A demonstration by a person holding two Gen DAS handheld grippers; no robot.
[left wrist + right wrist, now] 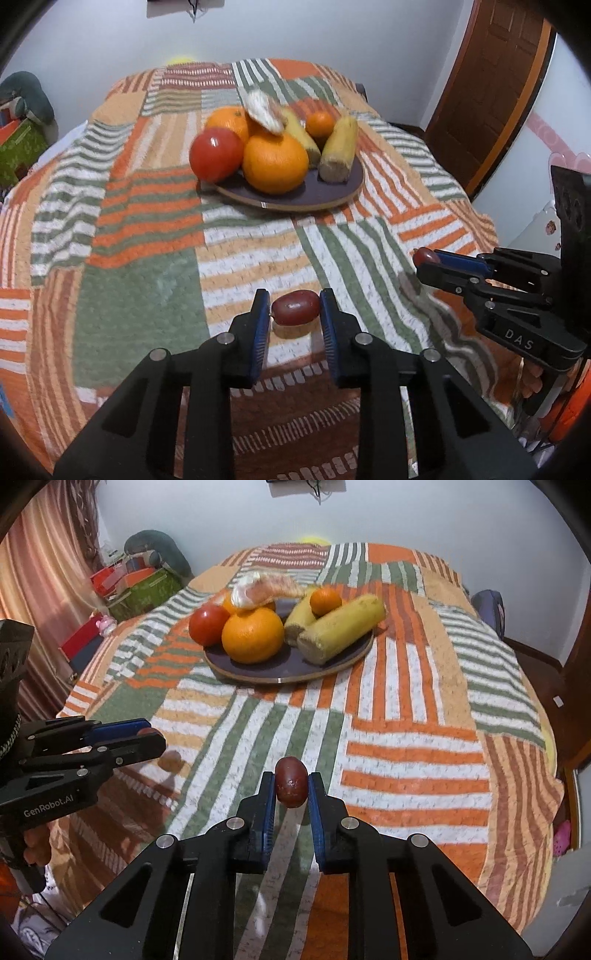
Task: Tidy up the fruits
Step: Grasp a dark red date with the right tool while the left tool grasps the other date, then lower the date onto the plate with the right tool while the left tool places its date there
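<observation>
A dark round plate (325, 192) (258, 670) on the patchwork bedspread holds a red tomato (216, 153) (207, 624), oranges (275, 164) (253, 635), two bananas (340, 149) (343, 627), a small tangerine (319, 123) (325, 601) and a peeled piece (264, 110) (264, 589). My left gripper (295, 314) (155, 734) is shut on a red grape (295, 312), held above the bedspread in front of the plate. My right gripper (291, 786) (424, 258) is shut on another red grape (291, 781) (424, 256), also held above the bedspread.
The bedspread (147, 258) (406, 720) covers a bed. A wooden door (491, 92) stands at the right. Boxes and clutter (136, 583) lie left of the bed by a curtain (44, 590). A bag (487, 609) sits at the bed's far right.
</observation>
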